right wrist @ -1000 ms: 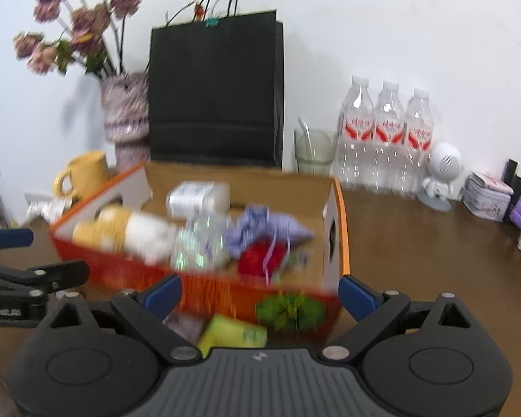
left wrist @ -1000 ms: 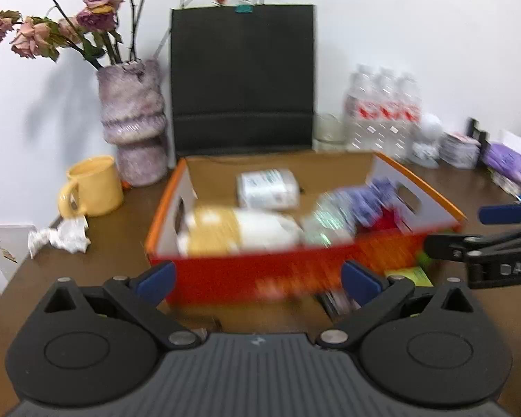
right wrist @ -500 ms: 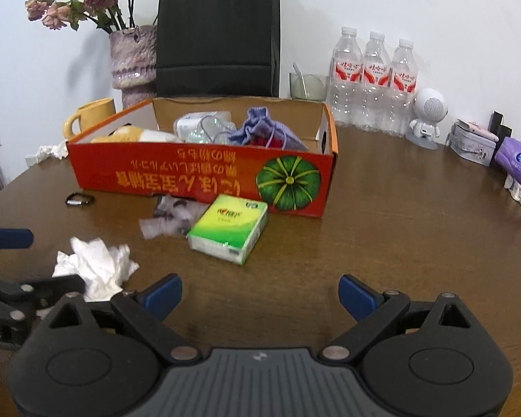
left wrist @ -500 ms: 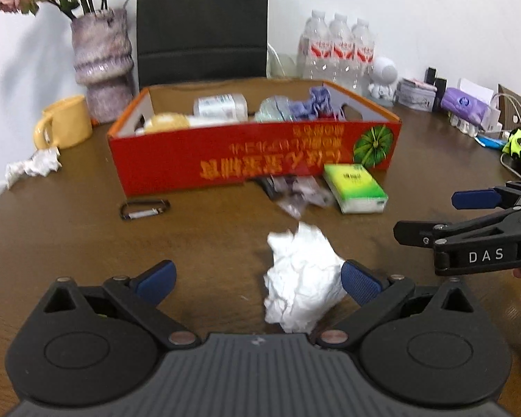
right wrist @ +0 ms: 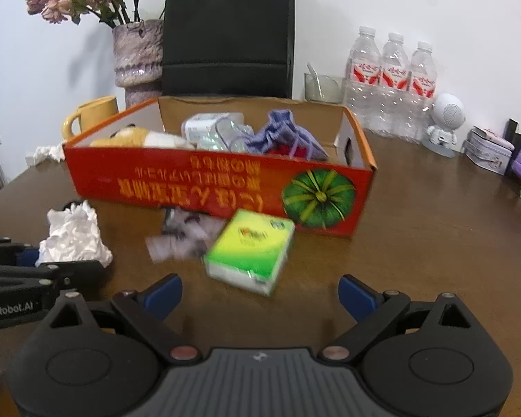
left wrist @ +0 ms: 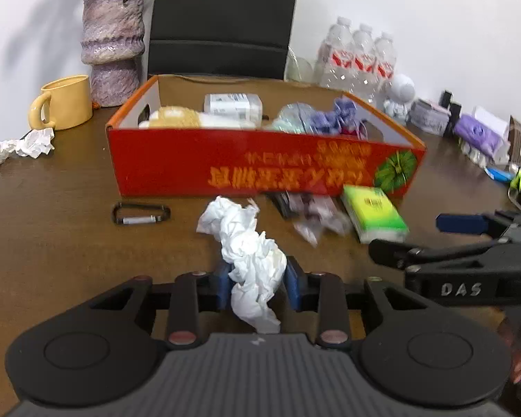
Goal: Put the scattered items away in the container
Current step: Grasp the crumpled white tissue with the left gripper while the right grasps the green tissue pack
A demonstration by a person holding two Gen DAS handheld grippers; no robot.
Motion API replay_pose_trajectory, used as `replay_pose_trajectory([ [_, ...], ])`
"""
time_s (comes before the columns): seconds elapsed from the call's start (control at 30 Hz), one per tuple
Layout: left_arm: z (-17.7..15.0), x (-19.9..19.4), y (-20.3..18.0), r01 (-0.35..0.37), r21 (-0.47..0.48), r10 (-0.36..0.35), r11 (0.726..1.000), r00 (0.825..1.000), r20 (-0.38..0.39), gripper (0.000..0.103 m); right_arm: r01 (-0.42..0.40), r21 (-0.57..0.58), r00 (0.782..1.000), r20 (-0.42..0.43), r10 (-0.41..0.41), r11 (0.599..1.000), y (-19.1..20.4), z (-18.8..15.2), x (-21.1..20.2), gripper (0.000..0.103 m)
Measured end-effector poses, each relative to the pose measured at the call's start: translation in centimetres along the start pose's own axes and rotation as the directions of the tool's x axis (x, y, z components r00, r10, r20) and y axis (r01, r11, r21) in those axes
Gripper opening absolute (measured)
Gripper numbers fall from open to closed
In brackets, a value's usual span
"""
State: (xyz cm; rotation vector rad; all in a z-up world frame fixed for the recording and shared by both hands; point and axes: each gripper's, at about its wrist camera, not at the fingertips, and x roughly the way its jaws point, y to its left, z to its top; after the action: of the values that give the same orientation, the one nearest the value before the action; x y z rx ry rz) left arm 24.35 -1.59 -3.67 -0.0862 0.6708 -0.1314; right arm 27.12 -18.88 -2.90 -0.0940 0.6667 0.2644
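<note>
Left wrist view: the left gripper [left wrist: 257, 286] has just been closing, and its blue pads now pinch the near end of the crumpled tissue [left wrist: 248, 243]. The tissue's long axis runs away from the jaws toward the red box [left wrist: 260, 166], which lies straight ahead across bare table [left wrist: 52, 243].

Right wrist view: the right gripper [right wrist: 260, 293] stands wide, holding nothing. The green pack [right wrist: 250, 252] lies just ahead, slightly left of centre, corner-on, beside the box front.
</note>
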Motion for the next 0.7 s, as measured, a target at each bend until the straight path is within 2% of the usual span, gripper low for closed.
replay_pose_trajectory([
  [0.17,1.0,0.8,0.7,0.013,-0.043,-0.011,0.999,0.999,0.031,0.031,0.018,0.030,1.000,-0.010,-0.018,0.999,0.4,1.2,1.8,0.094],
  [0.27,0.8,1.1,0.8,0.014,-0.034,-0.013,0.999,1.000,0.027,0.031,0.011,0.057,1.000,-0.019,-0.010,0.998,-0.1,1.2,2.2,0.082],
  [0.37,0.6,1.3,0.9,0.011,-0.033,-0.011,0.999,1.000,0.019,0.031,-0.007,0.075,1.000,-0.028,0.009,0.997,-0.5,1.0,2.3,0.046],
  [0.7,-0.2,1.1,0.6,0.001,-0.018,0.000,1.000,1.000,0.024,0.032,-0.033,0.068,0.998,0.052,0.030,0.997,-0.6,0.0,-0.1,0.044],
])
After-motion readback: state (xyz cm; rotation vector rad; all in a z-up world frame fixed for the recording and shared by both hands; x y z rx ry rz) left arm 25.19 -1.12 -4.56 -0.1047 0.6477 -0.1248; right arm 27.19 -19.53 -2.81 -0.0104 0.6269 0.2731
